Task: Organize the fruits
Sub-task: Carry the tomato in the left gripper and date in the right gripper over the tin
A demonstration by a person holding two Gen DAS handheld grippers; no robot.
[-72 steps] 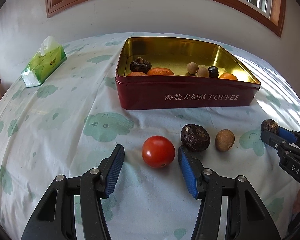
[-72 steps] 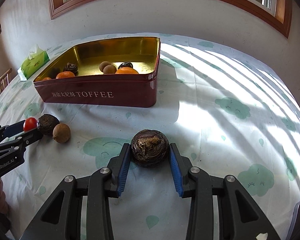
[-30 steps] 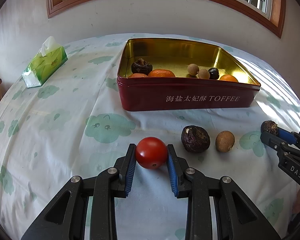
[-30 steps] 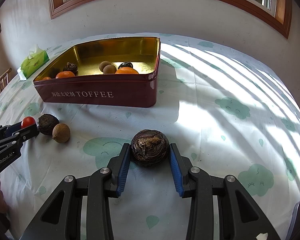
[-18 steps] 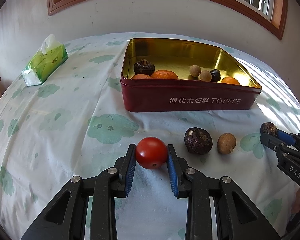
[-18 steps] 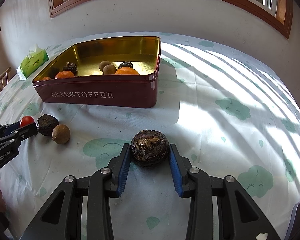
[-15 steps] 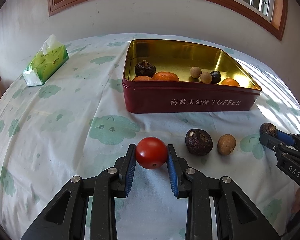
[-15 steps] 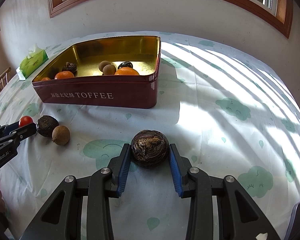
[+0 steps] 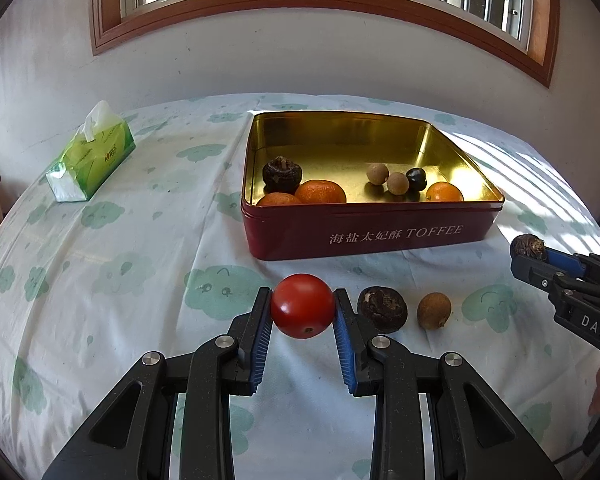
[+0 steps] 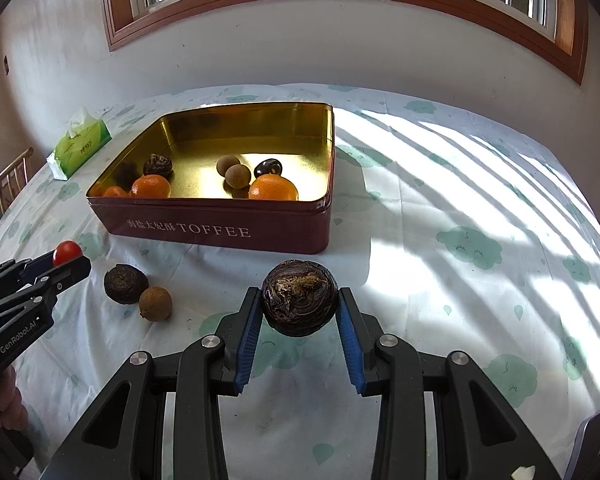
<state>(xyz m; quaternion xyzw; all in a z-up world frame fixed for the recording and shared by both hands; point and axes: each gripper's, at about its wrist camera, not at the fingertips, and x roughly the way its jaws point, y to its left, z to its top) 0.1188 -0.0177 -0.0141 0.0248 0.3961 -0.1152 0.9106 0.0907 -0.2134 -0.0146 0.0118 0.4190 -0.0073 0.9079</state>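
Observation:
My left gripper (image 9: 302,307) is shut on a red tomato (image 9: 302,305) and holds it above the cloth, in front of the red toffee tin (image 9: 372,232). My right gripper (image 10: 299,304) is shut on a dark wrinkled fruit (image 10: 299,303), held above the cloth near the tin's right front corner (image 10: 324,236). The tin holds several fruits: oranges (image 9: 320,191), small brown balls (image 9: 397,182) and dark fruits (image 9: 281,173). A dark wrinkled fruit (image 9: 382,309) and a brown round fruit (image 9: 433,310) lie on the cloth before the tin. The tomato also shows in the right wrist view (image 10: 67,252).
A green tissue pack (image 9: 90,158) lies at the far left of the table. A wooden chair (image 10: 10,180) stands beyond the left edge. The wall and window lie behind the tin. Sunlit cloth spreads to the right (image 10: 480,208).
My left gripper closed on the tomato and lifted it off the cloth. My right gripper also rose with the dark fruit. Both views now look from higher up.

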